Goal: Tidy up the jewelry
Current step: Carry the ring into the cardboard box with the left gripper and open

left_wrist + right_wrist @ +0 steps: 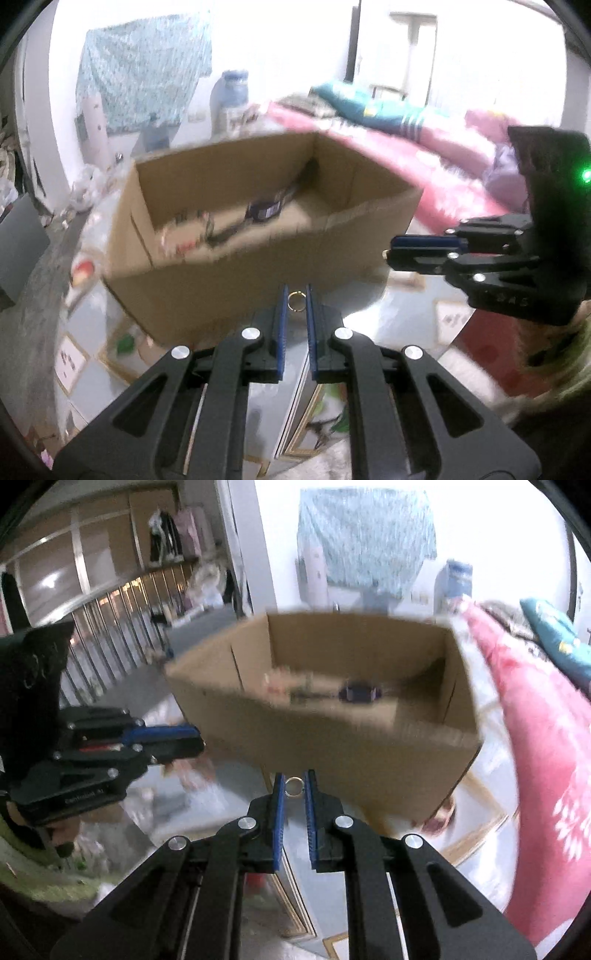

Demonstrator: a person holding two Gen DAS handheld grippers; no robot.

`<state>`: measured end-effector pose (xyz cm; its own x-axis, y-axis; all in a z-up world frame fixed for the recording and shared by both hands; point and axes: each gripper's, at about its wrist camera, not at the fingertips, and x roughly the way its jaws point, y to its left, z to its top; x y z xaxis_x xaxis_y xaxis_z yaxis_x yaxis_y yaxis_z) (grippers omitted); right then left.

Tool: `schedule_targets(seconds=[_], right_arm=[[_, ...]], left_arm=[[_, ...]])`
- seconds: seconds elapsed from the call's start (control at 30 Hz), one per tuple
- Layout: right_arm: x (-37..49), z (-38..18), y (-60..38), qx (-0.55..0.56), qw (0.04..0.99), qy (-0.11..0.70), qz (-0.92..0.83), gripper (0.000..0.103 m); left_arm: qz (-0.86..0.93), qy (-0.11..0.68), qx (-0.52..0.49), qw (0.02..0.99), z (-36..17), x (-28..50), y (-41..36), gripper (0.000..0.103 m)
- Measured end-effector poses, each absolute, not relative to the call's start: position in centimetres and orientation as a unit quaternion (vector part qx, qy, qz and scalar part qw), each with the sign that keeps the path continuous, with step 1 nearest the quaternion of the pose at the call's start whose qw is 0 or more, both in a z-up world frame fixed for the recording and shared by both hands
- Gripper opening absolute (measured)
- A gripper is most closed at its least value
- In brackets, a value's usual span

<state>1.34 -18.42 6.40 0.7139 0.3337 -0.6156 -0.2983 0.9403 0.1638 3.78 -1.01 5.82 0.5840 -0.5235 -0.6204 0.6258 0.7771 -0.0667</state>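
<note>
An open cardboard box (258,254) stands ahead of both grippers; it also shows in the right wrist view (332,734). Inside lie a dark watch (264,210) and other small items, blurred. My left gripper (296,301) is shut on a small gold ring (296,300), held just before the box's near wall. My right gripper (294,786) is shut on another gold ring (294,786), also just short of the box. Each gripper shows in the other's view: the right gripper (395,253) at the right, the left gripper (195,740) at the left.
A pink blanket (424,155) with a teal pillow (354,99) lies right of the box. A large water bottle (231,99) and patterned cloth (144,70) stand behind. A railing (122,627) runs at the left. Tiled floor (450,317) lies below.
</note>
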Motion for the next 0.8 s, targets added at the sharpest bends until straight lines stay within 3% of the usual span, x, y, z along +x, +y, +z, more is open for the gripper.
schedule_targets(seconds=[0.2, 0.47, 0.67, 0.8], right_arm=[[5.1, 8.4, -18.7, 0.058, 0.931, 0.314, 0.176, 0.011], [13.1, 5.7, -18.6, 0.082, 0.904, 0.395, 0.140, 0.011], [15.3, 5.0, -18.4, 0.071, 0.902, 0.409, 0.121, 0.012], [15.3, 5.2, -18.7, 0.075, 0.905, 0.401, 0.117, 0.021]], left_arm=[[-0.328, 0.289, 0.086, 0.895, 9.0, 6.4, -1.8, 0.009], [-0.299, 0.353, 0.078, 0.883, 7.5, 14.8, -4.1, 0.009], [-0.275, 0.379, 0.083, 0.880, 6.2, 17.7, -5.3, 0.009], [-0.267, 0.380, 0.083, 0.882, 5.9, 17.7, -5.4, 0.019]])
